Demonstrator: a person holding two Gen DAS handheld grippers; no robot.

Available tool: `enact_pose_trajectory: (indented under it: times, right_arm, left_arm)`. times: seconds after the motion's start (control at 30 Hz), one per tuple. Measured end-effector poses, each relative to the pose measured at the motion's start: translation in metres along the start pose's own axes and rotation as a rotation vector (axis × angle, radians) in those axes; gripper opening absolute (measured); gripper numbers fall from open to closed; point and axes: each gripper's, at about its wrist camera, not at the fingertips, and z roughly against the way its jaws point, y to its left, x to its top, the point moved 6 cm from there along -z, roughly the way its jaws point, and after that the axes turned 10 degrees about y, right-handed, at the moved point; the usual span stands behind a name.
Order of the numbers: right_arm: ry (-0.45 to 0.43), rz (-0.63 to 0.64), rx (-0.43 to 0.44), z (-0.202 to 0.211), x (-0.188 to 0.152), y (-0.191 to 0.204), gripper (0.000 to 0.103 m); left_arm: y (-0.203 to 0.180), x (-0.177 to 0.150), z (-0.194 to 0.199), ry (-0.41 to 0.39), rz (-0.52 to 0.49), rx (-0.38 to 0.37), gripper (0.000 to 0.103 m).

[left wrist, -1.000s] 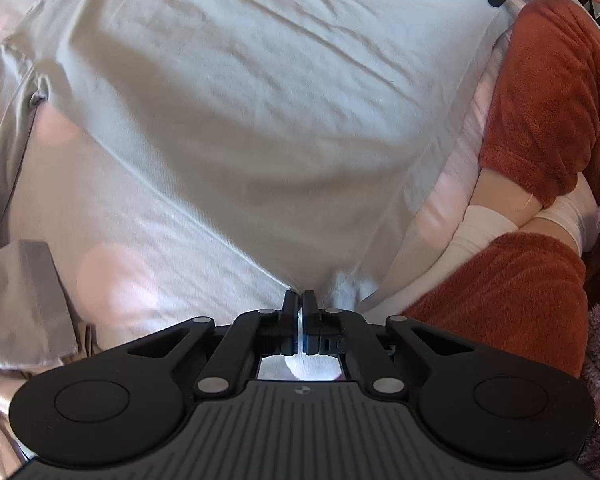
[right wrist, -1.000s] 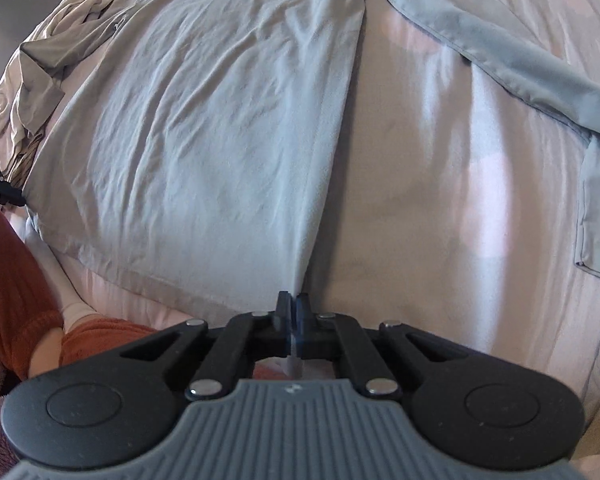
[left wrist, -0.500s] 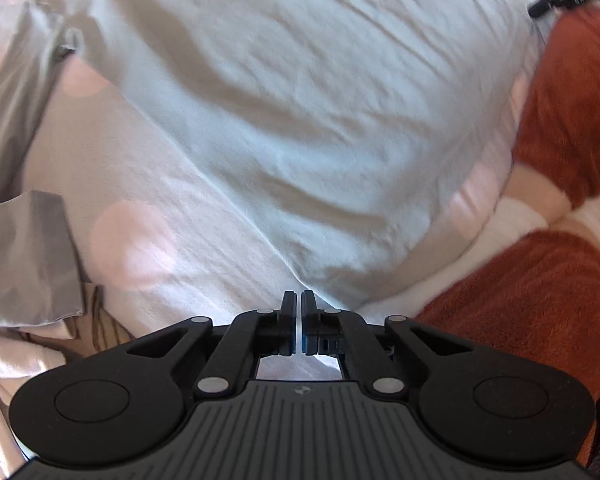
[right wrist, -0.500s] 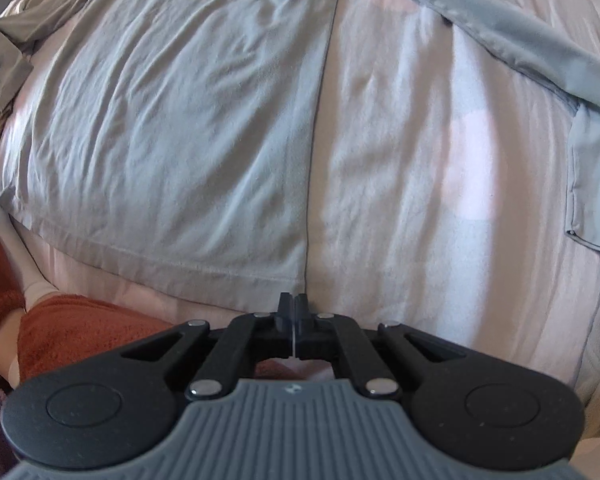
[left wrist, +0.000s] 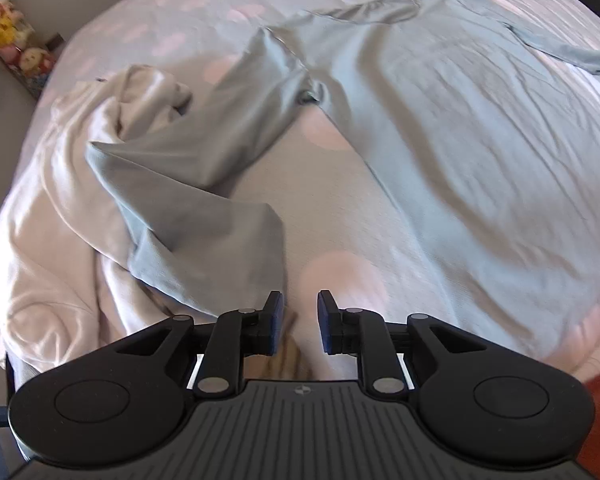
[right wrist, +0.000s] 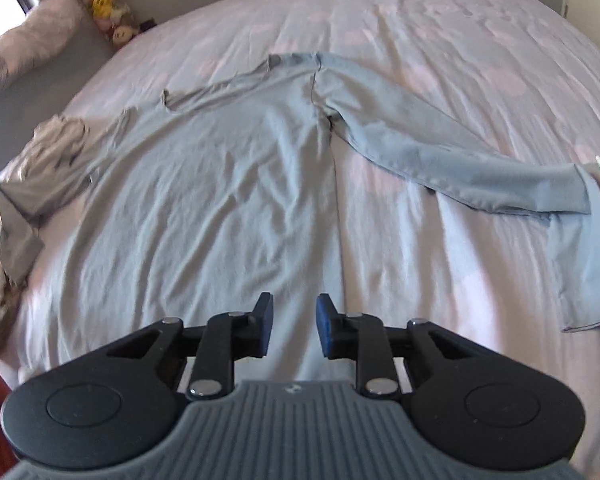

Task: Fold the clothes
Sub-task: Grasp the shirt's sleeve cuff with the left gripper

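Shirt (right wrist: 228, 200) flat on bed (right wrist: 420, 20) | grippers (left wrist: 299, 322) (right wrist: 293, 324) parted | writing: seemingly none

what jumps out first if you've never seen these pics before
A pale blue long-sleeved shirt lies spread flat across the middle of a bed sheet with pink dots, one sleeve stretched out to the right. Low in each view an open black gripper, left and right, hangs above the shirt's near edge holding nothing. A crumpled beige garment sits at the shirt's left, under its other sleeve.
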Motion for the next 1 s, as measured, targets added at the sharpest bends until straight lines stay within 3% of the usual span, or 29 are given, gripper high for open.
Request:
enact_pose_trajectory:
  times: [0.07, 0.2, 0.47, 0.5, 0.6, 0.67, 0.8, 1.0]
  right_arm:
    - [-0.046, -0.066, 0.053, -0.009, 0.005, 0.008, 0.028]
    - [-0.058, -0.094, 0.101, -0.042, 0.0, 0.022, 0.032]
    - [-0.037, -0.149, 0.173, -0.074, -0.005, 0.018, 0.043]
    - [-0.035, -0.164, 0.177, -0.076, -0.006, 0.015, 0.043]
    - [-0.03, -0.187, 0.194, -0.08, -0.006, 0.011, 0.043]
    - [-0.031, -0.186, 0.204, -0.081, -0.006, 0.012, 0.043]
    - [-0.03, -0.197, 0.219, -0.084, -0.006, 0.01, 0.043]
    - [-0.03, -0.202, 0.223, -0.083, -0.005, 0.009, 0.043]
  left_arm:
    - [-0.005, 0.003, -0.009, -0.013, -0.029, 0.047, 0.027]
    - [-0.016, 0.01, -0.028, -0.039, -0.088, 0.142, 0.04]
    - [-0.016, 0.024, -0.077, 0.015, -0.097, 0.287, 0.044]
    - [-0.012, 0.024, -0.081, 0.022, -0.081, 0.302, 0.044]
    - [0.007, 0.024, -0.081, -0.001, -0.004, 0.32, 0.019]
    - [0.019, 0.023, -0.076, -0.007, 0.05, 0.308, 0.012]
    - [0.039, 0.02, -0.047, -0.071, 0.168, 0.264, 0.01]
    - [0.095, 0.014, 0.044, -0.266, 0.433, 0.178, 0.009]
